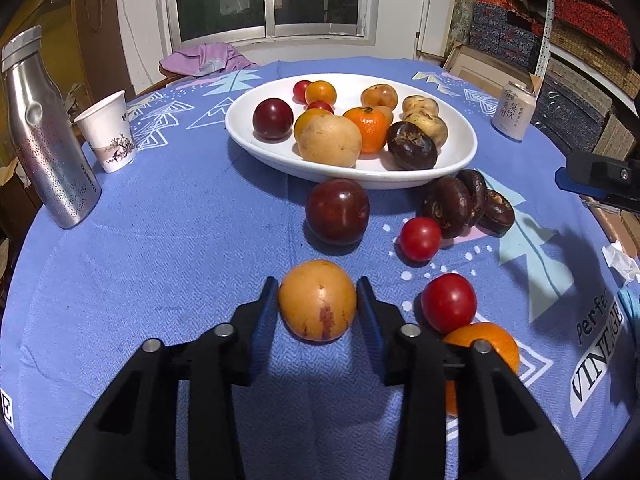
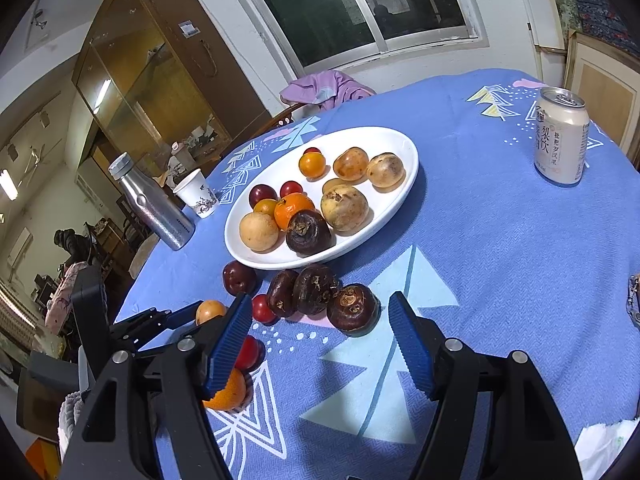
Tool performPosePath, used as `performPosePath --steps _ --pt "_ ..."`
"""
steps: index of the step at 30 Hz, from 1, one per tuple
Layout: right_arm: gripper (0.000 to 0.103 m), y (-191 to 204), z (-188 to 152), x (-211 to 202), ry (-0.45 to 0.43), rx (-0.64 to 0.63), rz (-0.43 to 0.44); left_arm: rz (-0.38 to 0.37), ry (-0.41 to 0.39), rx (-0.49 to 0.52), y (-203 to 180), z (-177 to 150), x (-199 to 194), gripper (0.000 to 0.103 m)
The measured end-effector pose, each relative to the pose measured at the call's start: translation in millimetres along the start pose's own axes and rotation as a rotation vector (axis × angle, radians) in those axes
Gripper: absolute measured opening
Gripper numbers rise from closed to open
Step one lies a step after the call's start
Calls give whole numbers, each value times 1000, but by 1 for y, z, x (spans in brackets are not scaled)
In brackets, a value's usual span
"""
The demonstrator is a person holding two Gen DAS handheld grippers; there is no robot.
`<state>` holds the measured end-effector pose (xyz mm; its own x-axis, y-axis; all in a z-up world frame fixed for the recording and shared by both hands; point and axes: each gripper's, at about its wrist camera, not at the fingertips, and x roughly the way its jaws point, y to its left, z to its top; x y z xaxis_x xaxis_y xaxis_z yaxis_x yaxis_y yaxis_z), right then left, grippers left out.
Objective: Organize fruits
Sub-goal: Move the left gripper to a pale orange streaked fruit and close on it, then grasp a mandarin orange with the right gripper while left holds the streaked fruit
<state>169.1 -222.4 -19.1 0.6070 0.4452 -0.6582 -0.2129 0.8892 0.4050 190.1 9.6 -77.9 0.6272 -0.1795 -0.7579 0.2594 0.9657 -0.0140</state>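
Observation:
My left gripper (image 1: 317, 286) is shut on a yellow-orange fruit (image 1: 317, 300) that rests on the blue tablecloth, its blue pads pressing both sides. From the right wrist view the same fruit (image 2: 210, 311) shows in that gripper (image 2: 188, 314). A dark plum (image 1: 337, 211), two red tomatoes (image 1: 420, 239) (image 1: 449, 303), an orange (image 1: 492, 344) and three dark water chestnuts (image 1: 460, 204) lie loose nearby. Several fruits fill the white plate (image 1: 256, 140) behind them. My right gripper (image 2: 319, 298) stands open and empty just short of a water chestnut (image 2: 352, 308).
A steel bottle (image 1: 48, 140) and a paper cup (image 1: 110, 136) stand at the left of the table. A drink can (image 1: 512, 110) stands at the back right. Crumpled tissue (image 1: 620, 260) lies by the right edge. A purple cloth (image 1: 204, 60) hangs on a chair behind.

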Motion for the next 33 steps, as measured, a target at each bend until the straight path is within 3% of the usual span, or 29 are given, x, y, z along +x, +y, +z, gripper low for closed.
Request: performPosePath --steps 5,10,16,21,33 --pt "71 17 -6 1 8 -64 27 61 -31 -56 19 5 -8 38" --pt "71 59 -28 13 65 -254 55 101 -31 -140 44 7 -8 38" --pt "71 100 -61 26 106 -438 18 104 -11 -113 40 7 -1 38" --pt "69 107 -75 36 128 -466 -7 105 -3 -109 38 6 2 38" --pt "49 110 -84 51 154 -461 -2 114 1 -101 36 6 4 39"
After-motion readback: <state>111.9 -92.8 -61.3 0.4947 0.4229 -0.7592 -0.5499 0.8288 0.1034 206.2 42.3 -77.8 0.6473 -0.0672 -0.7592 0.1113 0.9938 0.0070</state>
